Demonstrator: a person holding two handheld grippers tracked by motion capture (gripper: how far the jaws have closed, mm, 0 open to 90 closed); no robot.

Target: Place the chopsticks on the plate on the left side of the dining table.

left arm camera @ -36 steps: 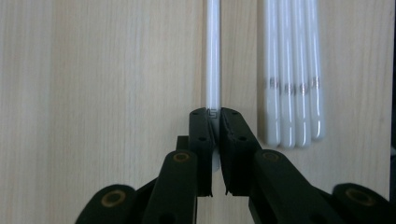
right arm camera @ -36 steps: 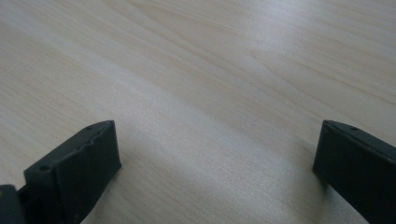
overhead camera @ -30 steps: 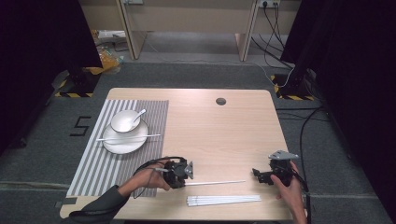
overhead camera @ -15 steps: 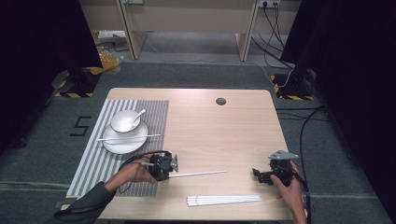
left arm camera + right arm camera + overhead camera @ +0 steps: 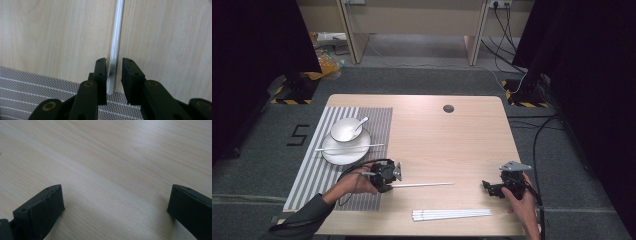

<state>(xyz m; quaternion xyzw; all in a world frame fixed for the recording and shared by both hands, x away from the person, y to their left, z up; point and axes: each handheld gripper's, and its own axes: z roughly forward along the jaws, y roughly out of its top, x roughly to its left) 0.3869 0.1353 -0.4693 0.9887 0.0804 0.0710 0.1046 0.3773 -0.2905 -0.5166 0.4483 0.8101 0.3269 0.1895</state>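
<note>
A white chopstick lies across the front middle of the wooden table. My left gripper is shut on its left end at the edge of the striped mat. In the left gripper view the chopstick runs up and away from between the jaws of the left gripper, its end just over the mat. My right gripper rests at the front right, open, with bare wood between the jaws of the right gripper.
Several white chopsticks lie bundled near the front edge. On the mat stands a white plate with a bowl, a spoon and one chopstick across it. A cable hole is at the back.
My left gripper has moved left to the mat's edge, carrying the chopstick with it. The right gripper has stayed in place.
</note>
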